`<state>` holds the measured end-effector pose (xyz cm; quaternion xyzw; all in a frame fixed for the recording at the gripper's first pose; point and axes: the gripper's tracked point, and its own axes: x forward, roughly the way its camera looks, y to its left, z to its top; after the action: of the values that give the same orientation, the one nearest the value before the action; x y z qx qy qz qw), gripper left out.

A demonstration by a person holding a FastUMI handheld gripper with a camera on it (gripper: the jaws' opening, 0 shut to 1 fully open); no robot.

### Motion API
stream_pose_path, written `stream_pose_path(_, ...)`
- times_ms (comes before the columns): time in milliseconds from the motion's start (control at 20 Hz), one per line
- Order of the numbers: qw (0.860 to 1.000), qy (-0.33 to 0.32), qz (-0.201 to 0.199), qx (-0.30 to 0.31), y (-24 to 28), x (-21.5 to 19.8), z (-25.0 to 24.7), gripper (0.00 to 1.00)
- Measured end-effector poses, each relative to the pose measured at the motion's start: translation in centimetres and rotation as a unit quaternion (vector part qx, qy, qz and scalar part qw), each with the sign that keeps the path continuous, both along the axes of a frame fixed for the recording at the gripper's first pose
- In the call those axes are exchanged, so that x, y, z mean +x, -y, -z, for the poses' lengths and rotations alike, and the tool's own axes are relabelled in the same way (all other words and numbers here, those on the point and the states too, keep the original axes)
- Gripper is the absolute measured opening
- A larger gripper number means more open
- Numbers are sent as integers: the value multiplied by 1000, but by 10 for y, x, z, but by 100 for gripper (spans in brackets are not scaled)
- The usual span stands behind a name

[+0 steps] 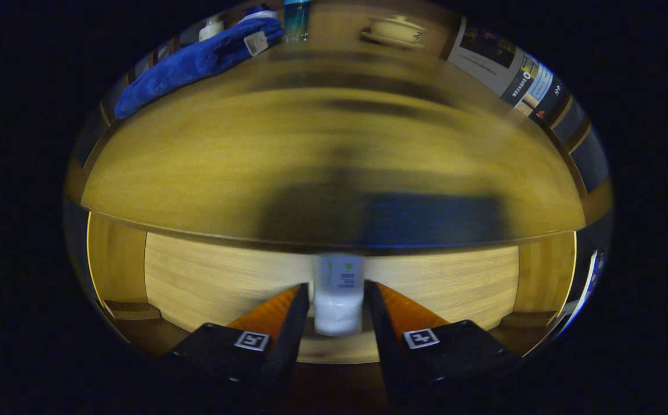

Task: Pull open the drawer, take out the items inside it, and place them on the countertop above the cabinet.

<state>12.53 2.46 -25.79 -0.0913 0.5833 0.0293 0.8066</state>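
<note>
A small white bottle with a pale printed label stands upright between my two fingers, and my gripper is shut on it, one finger on each side. Behind and below it lies the open wooden drawer, its light floor showing on both sides of the fingers. Just above the bottle runs the front edge of the wooden countertop, which stretches away beyond the fingers. The picture is blurred by motion.
At the back left of the countertop lies a blue towel, with a small white jar and a dark bottle behind it. A pale lidded cup on a saucer stands at the back right.
</note>
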Motion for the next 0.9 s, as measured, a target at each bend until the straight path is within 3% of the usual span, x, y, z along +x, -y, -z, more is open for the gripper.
stream_pose_path(350,1000,-1,22,7,-6,-7,-34,41)
stream_pose_path(700,998,8,34,46,-16,-12,-117,41)
stream_pose_path(750,998,7,30,50,-10,-23,-73,41)
stream_pose_path(800,999,6,24,49,-8,-16,-115,41)
stream_pose_path(900,999,3,6,38,-11,-16,-137,41)
